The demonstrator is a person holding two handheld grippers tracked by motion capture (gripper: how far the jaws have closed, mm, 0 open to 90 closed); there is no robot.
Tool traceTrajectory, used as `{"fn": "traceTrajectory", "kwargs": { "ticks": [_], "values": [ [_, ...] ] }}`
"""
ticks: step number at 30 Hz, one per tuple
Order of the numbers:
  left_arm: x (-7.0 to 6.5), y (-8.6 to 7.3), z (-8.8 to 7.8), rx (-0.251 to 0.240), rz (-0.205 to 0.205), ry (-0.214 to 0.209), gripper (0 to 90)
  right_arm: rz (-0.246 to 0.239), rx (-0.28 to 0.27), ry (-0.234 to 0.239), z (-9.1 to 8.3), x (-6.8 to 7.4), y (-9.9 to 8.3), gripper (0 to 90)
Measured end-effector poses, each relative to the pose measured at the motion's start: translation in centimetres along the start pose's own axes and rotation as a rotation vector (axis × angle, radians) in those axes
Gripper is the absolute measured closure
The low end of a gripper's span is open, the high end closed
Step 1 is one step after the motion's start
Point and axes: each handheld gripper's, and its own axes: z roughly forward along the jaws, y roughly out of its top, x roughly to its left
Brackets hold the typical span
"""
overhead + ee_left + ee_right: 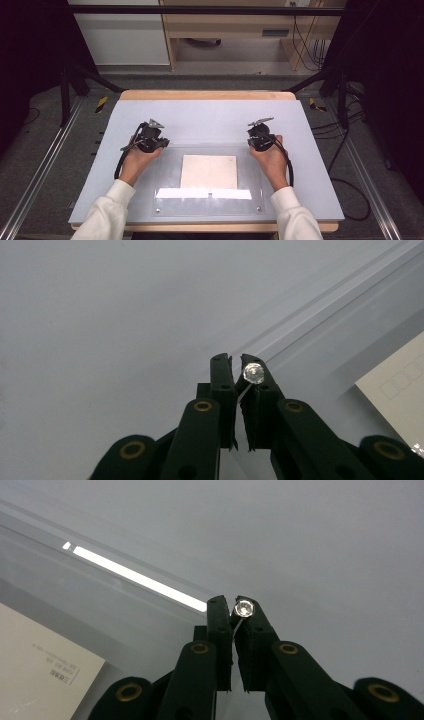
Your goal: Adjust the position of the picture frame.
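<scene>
A clear acrylic plate (167, 177) lies on the pale grey mat, with a cream sheet of paper (209, 171) under it. My left gripper (151, 134) hovers at the plate's far left corner, and my right gripper (260, 132) at its far right corner. In the left gripper view the jaws of the left gripper (235, 360) are shut on the thin shaft of a small shiny round-headed pin (253, 372). The right gripper (232, 602) is likewise shut on a similar pin (244, 608). The paper's corner shows beside each gripper (400, 385) (35, 665).
The mat (210, 115) covers a wooden table. Small holes mark the plate's near corners (157, 210). A bright strip of reflected light (202, 193) crosses the plate's near part. Dark frame legs and cables stand on the floor on both sides.
</scene>
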Motion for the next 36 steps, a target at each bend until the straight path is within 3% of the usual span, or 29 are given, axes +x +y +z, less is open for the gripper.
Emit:
{"fn": "traceTrajectory", "kwargs": {
  "ticks": [14, 21, 23, 26, 28, 29, 32, 36],
  "values": [
    [-0.1, -0.4, 1.5, -0.004, -0.035, -0.021, 84.1, 0.022, 0.019, -0.001, 0.8, -0.4, -0.9, 85.6],
    [-0.4, -0.4, 1.5, -0.006, -0.015, -0.003, 83.7, 0.023, -0.004, 0.001, 0.9, -0.6, -1.2, 85.2],
    [-0.7, -0.5, 1.0, -0.045, 0.001, 0.026, 78.3, 0.021, -0.016, 0.014, 0.8, -0.7, -1.4, 78.6],
    [-1.3, -0.6, -0.2, -0.086, 0.044, 0.112, 60.7, -0.004, -0.088, 0.015, -0.4, -0.8, -1.9, 67.4],
    [-1.6, -0.9, -1.0, -0.137, 0.042, 0.143, 50.4, -0.027, -0.173, -0.010, -1.4, -0.9, -2.7, 63.4],
    [-1.7, -1.0, -1.2, -0.156, 0.037, 0.154, 50.4, -0.027, -0.173, -0.010, -1.4, -0.9, -2.7, 63.4],
    [-1.9, -1.1, -1.7, -0.218, 0.015, 0.167, 43.4, -0.027, -0.240, -0.008, -1.8, -0.9, -3.1, 66.3],
    [-2.5, -1.2, -1.7, -0.242, -0.006, 0.182, 31.5, -0.024, -0.280, -0.018, -2.1, -0.7, -2.9, 76.4]
  ]
}}
